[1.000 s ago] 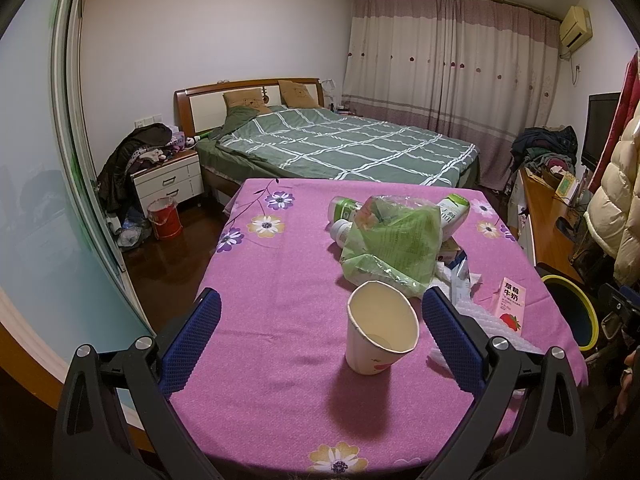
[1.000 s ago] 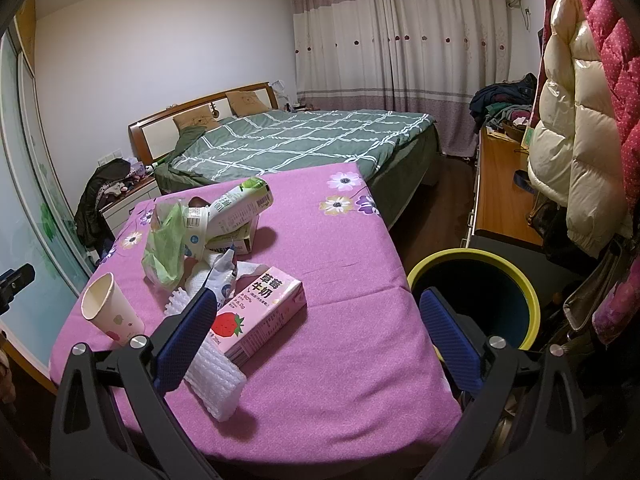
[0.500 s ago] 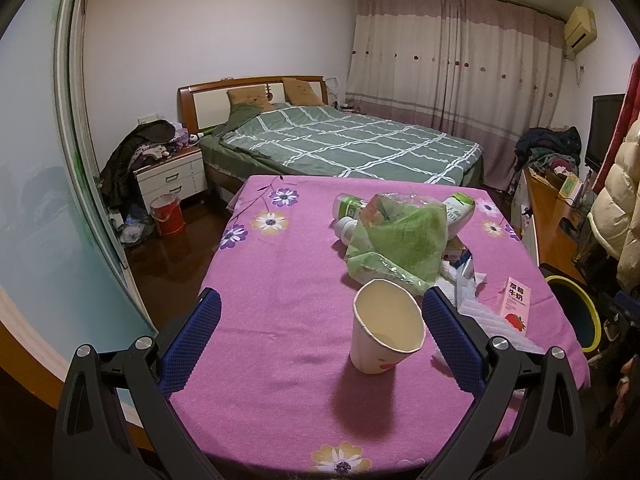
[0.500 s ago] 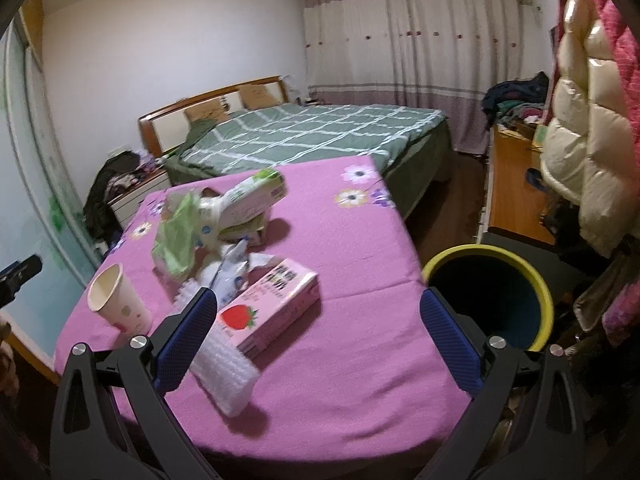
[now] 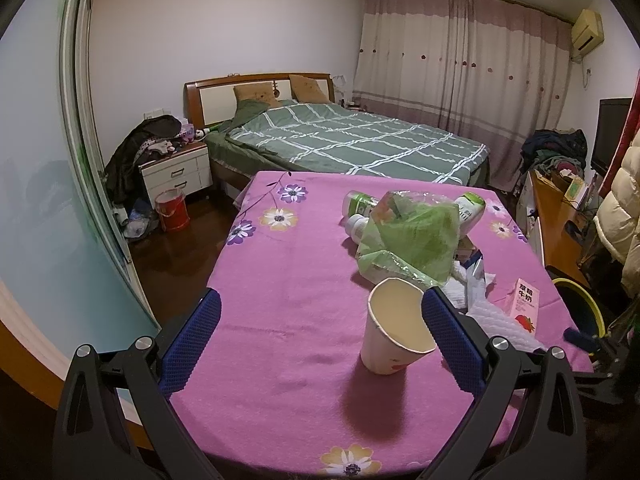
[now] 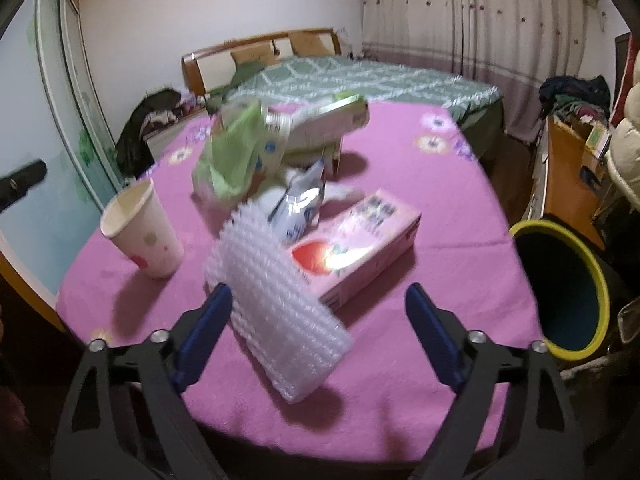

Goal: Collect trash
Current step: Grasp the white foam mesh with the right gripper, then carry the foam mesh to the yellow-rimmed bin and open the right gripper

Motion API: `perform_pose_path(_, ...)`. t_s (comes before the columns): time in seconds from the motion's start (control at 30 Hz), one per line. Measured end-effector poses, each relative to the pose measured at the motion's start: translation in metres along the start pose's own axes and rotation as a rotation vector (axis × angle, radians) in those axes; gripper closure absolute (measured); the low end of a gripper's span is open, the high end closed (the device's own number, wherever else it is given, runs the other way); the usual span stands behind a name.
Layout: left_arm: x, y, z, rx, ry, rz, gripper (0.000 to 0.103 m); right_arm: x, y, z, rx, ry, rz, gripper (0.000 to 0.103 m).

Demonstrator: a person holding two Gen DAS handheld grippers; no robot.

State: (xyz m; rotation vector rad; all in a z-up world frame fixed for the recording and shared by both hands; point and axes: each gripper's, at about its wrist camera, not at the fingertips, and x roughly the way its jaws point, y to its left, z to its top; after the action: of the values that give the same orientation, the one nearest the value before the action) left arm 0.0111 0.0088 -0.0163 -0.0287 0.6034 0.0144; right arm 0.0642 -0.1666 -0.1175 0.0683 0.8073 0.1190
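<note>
- Closing in: right gripper (image 6: 318, 336), jaws narrowing around the white bubble wrap (image 6: 276, 304); left pad at its edge, right pad clear, nothing pressed.
- Left gripper (image 5: 320, 336) jaws wide; paper cup (image 5: 394, 326) stands upright between them, near the right pad, ungripped.
- Pink milk carton (image 6: 356, 244) lies just beside the wrap on the pink tablecloth (image 6: 420, 184).
- Yellow-rimmed bin (image 6: 568, 292) sits off the table's right edge.

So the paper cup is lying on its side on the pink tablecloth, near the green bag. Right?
Not quite. The paper cup stands upright, mouth up, on the pink tablecloth, near the green bag. The left wrist view shows it plainly.
</note>
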Motion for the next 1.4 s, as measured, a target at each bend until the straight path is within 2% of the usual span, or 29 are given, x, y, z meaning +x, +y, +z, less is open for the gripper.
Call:
perform_pose_path(0.1,0.002,0.002,0.0,-0.005,0.006,-0.001,0.004,0.006,-0.001,-0.003,0.008,0.034,0.009,0.032)
perform_pose_path(0.23,0.005,0.0,0.001,-0.004,0.011,-0.004,0.004,0.009,-0.002,-0.006,0.015,0.066,0.05,0.062)
perform_pose_path(0.33,0.004,0.0,0.001,-0.002,0.011,-0.004,0.004,0.004,0.003,-0.005,0.002,0.06,0.082,0.07)
perform_pose_path(0.37,0.004,0.0,0.0,-0.003,0.011,-0.004,0.004,0.0,0.005,-0.005,-0.002,0.053,0.098,0.077)
perform_pose_path(0.47,0.004,-0.001,0.0,-0.002,0.01,-0.005,0.004,-0.01,0.008,-0.002,-0.011,0.024,0.113,0.083)
perform_pose_path(0.6,0.003,-0.004,0.0,0.001,0.006,-0.011,0.004,-0.027,0.006,0.005,-0.003,-0.034,0.12,0.084)
perform_pose_path(0.8,0.001,-0.007,-0.001,0.004,0.003,-0.027,0.004,-0.057,-0.02,0.021,0.046,-0.142,0.085,0.084)
perform_pose_path(1.0,0.002,-0.013,-0.003,0.013,0.01,-0.068,0.004,-0.067,-0.075,0.033,0.153,-0.206,-0.061,0.084)
perform_pose_path(1.2,0.012,-0.031,-0.008,0.045,0.042,-0.141,0.004,-0.046,-0.153,0.035,0.304,-0.184,-0.26,0.083)
perform_pose_path(1.4,0.029,-0.05,-0.016,0.081,0.076,-0.168,0.004,-0.007,-0.214,0.023,0.403,-0.105,-0.376,0.083)
